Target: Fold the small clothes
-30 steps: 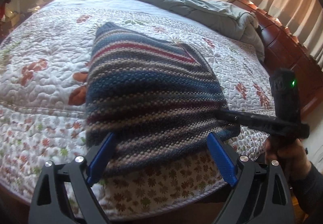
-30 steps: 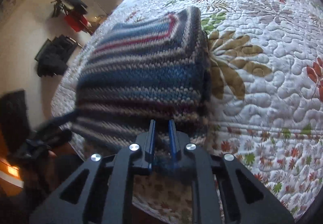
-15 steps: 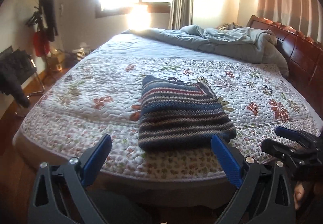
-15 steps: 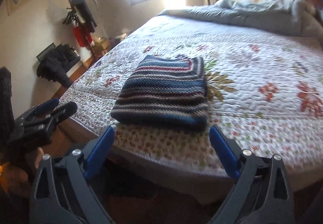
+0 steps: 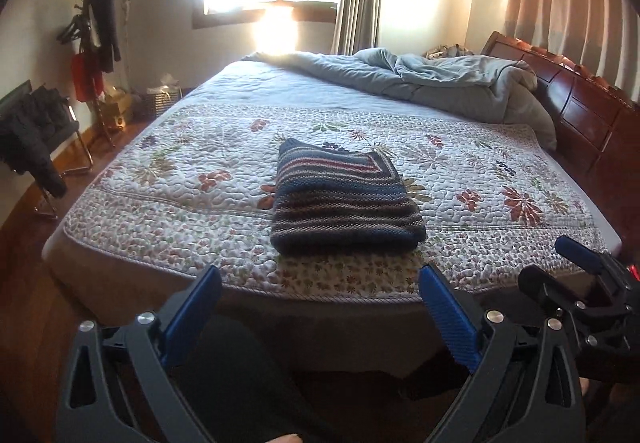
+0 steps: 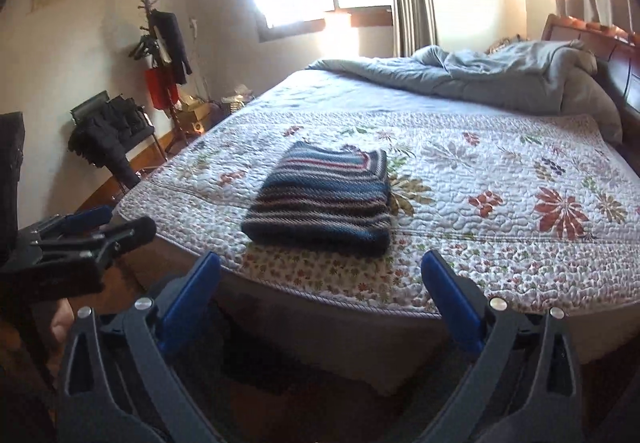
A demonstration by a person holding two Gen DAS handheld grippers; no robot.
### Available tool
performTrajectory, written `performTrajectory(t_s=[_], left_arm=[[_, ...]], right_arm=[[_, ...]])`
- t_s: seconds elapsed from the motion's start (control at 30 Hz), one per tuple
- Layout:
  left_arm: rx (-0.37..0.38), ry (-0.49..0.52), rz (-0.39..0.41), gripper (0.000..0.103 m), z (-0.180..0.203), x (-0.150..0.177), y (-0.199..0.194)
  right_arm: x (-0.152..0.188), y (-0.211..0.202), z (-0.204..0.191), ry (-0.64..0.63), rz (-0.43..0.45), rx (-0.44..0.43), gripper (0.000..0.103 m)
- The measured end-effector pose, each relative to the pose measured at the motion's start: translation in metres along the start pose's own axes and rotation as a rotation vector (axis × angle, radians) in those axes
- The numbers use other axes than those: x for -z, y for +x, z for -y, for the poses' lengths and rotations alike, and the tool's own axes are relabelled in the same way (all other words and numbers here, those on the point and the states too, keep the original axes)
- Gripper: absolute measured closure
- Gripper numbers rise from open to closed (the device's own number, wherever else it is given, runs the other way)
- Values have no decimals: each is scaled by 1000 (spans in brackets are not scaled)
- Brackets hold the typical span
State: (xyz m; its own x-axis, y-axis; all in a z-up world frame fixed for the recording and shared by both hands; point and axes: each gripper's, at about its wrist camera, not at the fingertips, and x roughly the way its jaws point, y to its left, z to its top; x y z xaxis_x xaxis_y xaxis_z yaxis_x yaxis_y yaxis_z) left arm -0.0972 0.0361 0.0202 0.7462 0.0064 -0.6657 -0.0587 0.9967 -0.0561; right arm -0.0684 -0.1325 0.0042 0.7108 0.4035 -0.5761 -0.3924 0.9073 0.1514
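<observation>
While both sets of jaws stand spread and empty off the bed's near edge, the folded striped sweater lies at 12 o'clock from the left gripper, 11 o'clock from the right gripper, its long axis running away from them.

A small knitted sweater lies folded into a thick, tidy rectangle on the bed's floral quilt, near the foot edge. Its horizontal stripes run navy, blue, grey and cream, with a red band or two toward the far end. The near fold is rounded and plump; nothing touches it.
</observation>
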Motion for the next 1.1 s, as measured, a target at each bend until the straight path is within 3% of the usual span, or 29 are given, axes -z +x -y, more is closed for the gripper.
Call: performTrajectory(t_s=[0.2, 0.43, 1.1], left_arm=[[-33, -12, 17, 4, -1, 4, -23], [-59, -29, 35, 4, -9, 3, -35], [-53, -31, 44, 4, -7, 10, -31]], right_arm=[[-3, -12, -12, -31, 28, 18, 3], [2, -10, -9, -25, -4, 24, 3], [10, 2, -7, -5, -41, 32, 3]])
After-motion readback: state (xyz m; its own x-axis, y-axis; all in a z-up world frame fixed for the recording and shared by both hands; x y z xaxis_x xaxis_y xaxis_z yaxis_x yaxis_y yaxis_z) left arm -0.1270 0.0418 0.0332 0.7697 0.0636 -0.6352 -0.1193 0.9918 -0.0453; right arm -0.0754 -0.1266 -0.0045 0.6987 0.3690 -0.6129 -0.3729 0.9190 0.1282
